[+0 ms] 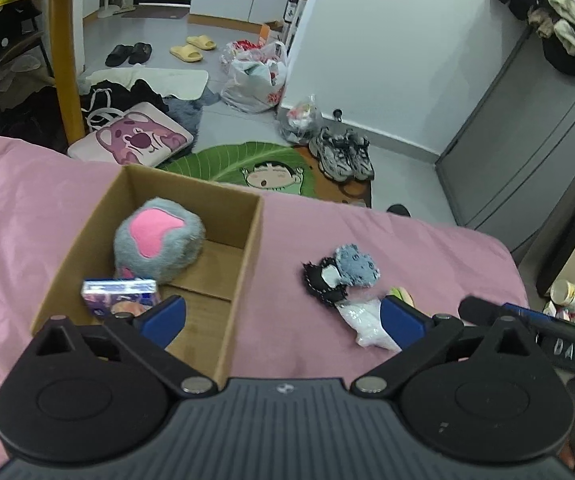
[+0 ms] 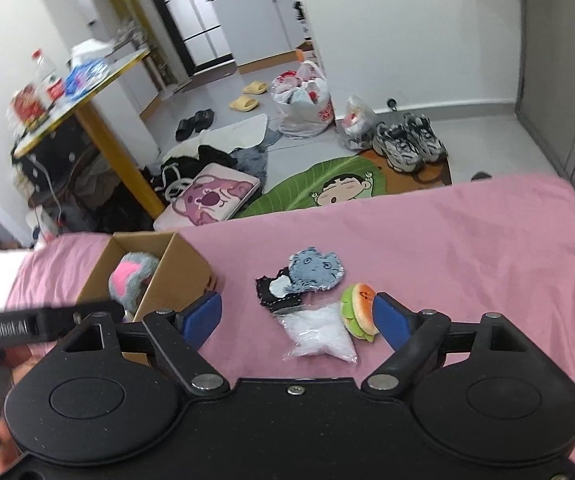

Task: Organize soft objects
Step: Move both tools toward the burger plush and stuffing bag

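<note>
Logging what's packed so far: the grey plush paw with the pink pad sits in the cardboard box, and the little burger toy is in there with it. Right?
Not quite. The grey plush paw is in the cardboard box, but the burger toy lies outside it on the pink sheet, beside the clear plastic bag. The right wrist view shows this.

Right claw [image 2: 297, 318] spread wide, empty, above pink bed [image 2: 447, 240]. Between fingers: clear plastic bag [image 2: 321, 334], burger plush [image 2: 357, 310] touching it, blue-grey patch [image 2: 315, 270]. Cardboard box [image 2: 179, 272] at left, grey-pink plush [image 2: 129, 280] inside.

Grey-pink plush [image 1: 157, 238] inside cardboard box [image 1: 247, 240]
</note>
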The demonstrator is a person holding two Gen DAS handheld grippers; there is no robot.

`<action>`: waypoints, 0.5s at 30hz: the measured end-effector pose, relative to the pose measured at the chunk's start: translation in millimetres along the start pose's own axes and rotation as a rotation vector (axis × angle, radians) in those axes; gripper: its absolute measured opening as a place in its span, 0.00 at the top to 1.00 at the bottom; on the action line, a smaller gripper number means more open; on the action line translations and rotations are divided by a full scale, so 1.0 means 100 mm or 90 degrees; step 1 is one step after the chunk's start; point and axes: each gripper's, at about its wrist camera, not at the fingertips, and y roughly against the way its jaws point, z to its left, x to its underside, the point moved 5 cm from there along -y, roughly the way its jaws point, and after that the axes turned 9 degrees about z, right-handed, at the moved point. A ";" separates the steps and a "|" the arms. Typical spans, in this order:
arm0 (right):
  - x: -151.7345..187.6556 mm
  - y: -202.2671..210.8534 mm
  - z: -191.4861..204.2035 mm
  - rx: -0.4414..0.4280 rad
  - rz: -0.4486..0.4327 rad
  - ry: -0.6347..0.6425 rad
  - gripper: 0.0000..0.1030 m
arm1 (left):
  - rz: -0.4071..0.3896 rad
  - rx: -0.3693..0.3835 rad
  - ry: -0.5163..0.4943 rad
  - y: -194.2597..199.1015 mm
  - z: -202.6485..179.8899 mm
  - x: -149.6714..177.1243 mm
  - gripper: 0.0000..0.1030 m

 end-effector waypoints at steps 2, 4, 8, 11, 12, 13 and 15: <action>0.00 -0.02 -0.06 -0.007 -0.003 -0.004 0.20 | 0.014 -0.001 0.003 -0.06 -0.06 0.02 0.01; 0.01 -0.04 -0.13 -0.007 -0.002 -0.005 0.20 | 0.018 -0.003 0.007 -0.11 -0.13 0.05 0.01; 0.03 -0.15 -0.31 -0.011 0.012 -0.019 0.21 | 0.029 -0.019 0.032 -0.25 -0.23 0.08 0.01; 0.02 -0.23 -0.41 -0.022 0.023 -0.036 0.21 | 0.036 -0.033 0.038 -0.37 -0.32 0.10 0.03; 0.02 -0.24 -0.42 -0.025 0.024 -0.038 0.21 | 0.033 -0.032 0.039 -0.40 -0.35 0.10 0.03; 0.01 -0.26 -0.45 -0.027 0.025 -0.041 0.21 | 0.035 -0.032 0.046 -0.44 -0.37 0.10 0.03; 0.01 -0.29 -0.49 -0.036 0.029 -0.051 0.21 | 0.041 -0.024 0.064 -0.50 -0.40 0.11 0.03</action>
